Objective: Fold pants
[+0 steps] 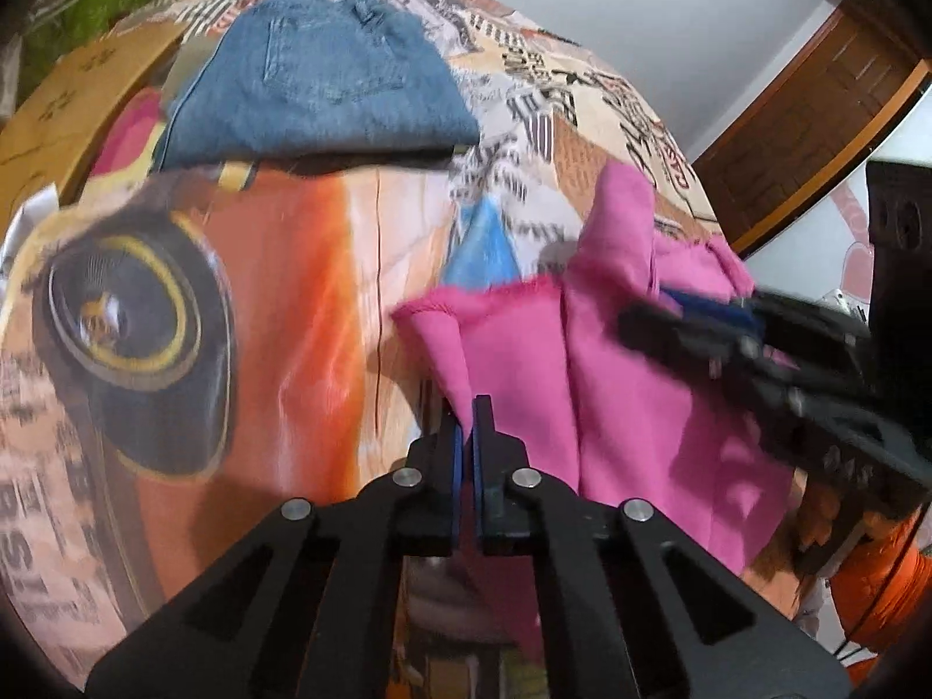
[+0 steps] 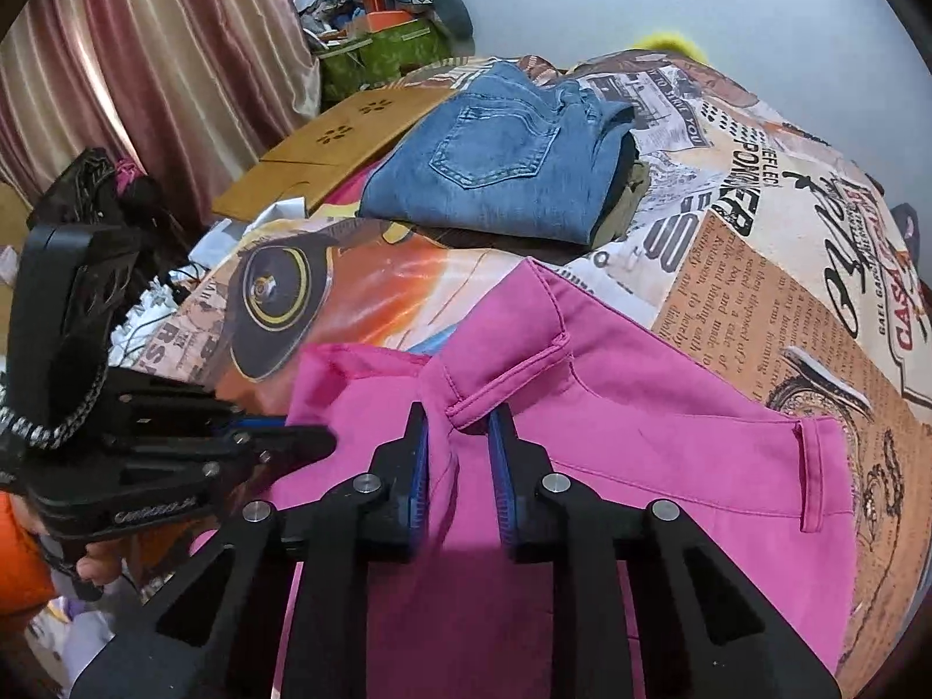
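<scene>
Pink pants (image 2: 611, 419) lie on the printed bedspread (image 2: 775, 268), waistband toward me. My left gripper (image 1: 468, 408) is shut on an edge of the pink pants (image 1: 524, 373) and lifts a fold. It also shows at the left of the right wrist view (image 2: 314, 440). My right gripper (image 2: 458, 416) hovers over the waistband with a gap between its fingers; a belt loop lies between the tips. In the left wrist view it (image 1: 652, 320) appears blurred at the right, over the pants.
Folded blue jeans (image 2: 501, 157) lie at the far side of the bed, also in the left wrist view (image 1: 314, 76). A wooden board (image 2: 343, 134) and clutter (image 2: 384, 29) sit left of them, by a curtain (image 2: 145, 58). A brown door (image 1: 815, 128) is at right.
</scene>
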Available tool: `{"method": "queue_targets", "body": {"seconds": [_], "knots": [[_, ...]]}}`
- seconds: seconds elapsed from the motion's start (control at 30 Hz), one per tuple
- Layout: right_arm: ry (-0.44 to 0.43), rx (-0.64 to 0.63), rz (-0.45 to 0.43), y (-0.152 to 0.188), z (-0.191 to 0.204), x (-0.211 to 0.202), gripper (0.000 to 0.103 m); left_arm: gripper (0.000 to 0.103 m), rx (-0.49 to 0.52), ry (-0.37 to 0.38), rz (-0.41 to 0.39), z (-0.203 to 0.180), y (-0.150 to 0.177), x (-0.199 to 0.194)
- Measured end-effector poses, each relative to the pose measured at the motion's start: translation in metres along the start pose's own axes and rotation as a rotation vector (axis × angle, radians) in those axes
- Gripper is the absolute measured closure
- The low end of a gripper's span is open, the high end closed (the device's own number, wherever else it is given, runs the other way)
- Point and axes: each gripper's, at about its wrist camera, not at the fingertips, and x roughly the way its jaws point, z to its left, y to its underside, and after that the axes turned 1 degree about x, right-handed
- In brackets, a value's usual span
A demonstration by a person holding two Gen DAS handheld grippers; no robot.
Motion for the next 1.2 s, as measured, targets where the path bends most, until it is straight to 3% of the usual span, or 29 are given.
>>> {"method": "queue_targets", "body": {"seconds": [0.2,0.37,0.5,0.57,0.67,0.73,0.83,0.9,1.0,1.2], "knots": [[-0.033,0.012,0.001,-0.005,0.003,0.004,0.086,0.101,0.018,-0.038,0.009,0.0,-0.031,0.019],[-0.035,0.026,0.043,-0.005,-0.001,0.004,0.078,0.1,-0.006,-0.056,0.005,0.009,-0.03,0.009],[-0.006,0.022,-0.002,0.001,-0.011,-0.022,0.061,0.089,0.0,-0.079,-0.026,0.009,-0.019,-0.021],[0.0,0.035,-0.034,0.006,-0.019,-0.038,0.059,0.085,-0.001,-0.067,-0.036,0.007,-0.014,-0.033],[0.081,0.043,-0.072,0.017,-0.034,-0.062,0.059,0.079,0.006,-0.031,-0.036,-0.004,-0.005,-0.044],[0.124,0.062,-0.085,0.026,-0.046,-0.076,0.059,0.067,0.017,-0.013,-0.032,-0.015,0.0,-0.047],[0.177,0.113,-0.085,0.043,-0.071,-0.096,0.057,0.057,0.034,0.026,-0.011,-0.031,0.011,-0.044],[0.189,0.15,-0.082,0.052,-0.085,-0.102,0.05,0.049,0.045,0.048,0.014,-0.041,0.018,-0.037],[0.183,0.202,-0.056,0.069,-0.101,-0.101,0.05,0.047,0.074,0.011,0.061,-0.053,0.028,-0.02],[0.156,0.213,-0.029,0.092,-0.105,-0.086,0.05,0.048,0.066,-0.028,0.048,-0.051,0.037,-0.015]]}}
